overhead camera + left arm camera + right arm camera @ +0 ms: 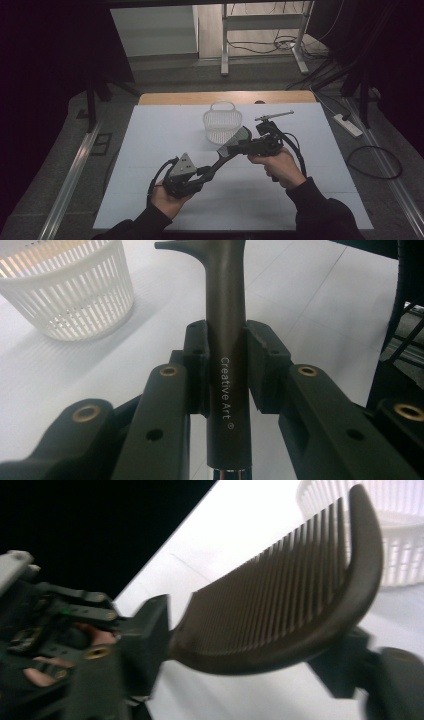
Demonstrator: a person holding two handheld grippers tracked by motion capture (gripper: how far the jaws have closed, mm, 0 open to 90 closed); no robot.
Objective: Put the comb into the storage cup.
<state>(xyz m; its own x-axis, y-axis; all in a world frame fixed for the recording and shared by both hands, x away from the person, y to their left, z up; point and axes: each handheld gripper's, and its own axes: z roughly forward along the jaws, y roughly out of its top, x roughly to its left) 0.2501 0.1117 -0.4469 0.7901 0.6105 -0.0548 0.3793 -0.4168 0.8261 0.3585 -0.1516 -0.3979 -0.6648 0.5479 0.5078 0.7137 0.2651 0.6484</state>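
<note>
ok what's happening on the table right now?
A person holds a dark comb in the air between two handheld grippers. The left gripper is clamped on the handle; the right gripper has its jaws on either side of the toothed head, though whether they press on it is unclear. A white basket stands on the white table just beyond the comb, apart from it.

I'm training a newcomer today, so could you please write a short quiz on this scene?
1. True or false: the left gripper is clamped on the comb handle.
2. What words are printed on the handle?
3. Where is the white basket: A) on the table beyond the comb, B) in the right gripper, C) on the floor?

Key: 1 true; 2 "Creative Art"; 3 A.
</note>
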